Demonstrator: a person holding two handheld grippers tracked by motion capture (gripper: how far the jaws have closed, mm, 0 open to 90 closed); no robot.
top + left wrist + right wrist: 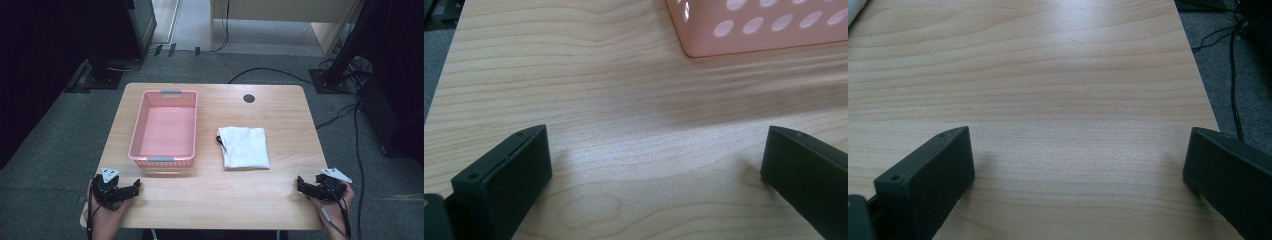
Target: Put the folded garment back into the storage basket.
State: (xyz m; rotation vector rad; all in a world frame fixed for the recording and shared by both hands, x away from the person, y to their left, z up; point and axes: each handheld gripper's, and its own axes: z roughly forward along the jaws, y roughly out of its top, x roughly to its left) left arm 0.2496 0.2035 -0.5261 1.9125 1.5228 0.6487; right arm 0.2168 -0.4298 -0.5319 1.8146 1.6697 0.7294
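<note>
Just ahead of the left gripper (131,189) sits a pink plastic basket (164,159), rectangular with rows of oval holes in its walls, nearly touching it. The folded white cloth (244,147), soft and squarish, lies well ahead of the right gripper (301,183) and toward the left one. Both grippers have their blocky black jaws spread wide with nothing between them, over the pale wood-grain table (215,200).
</note>
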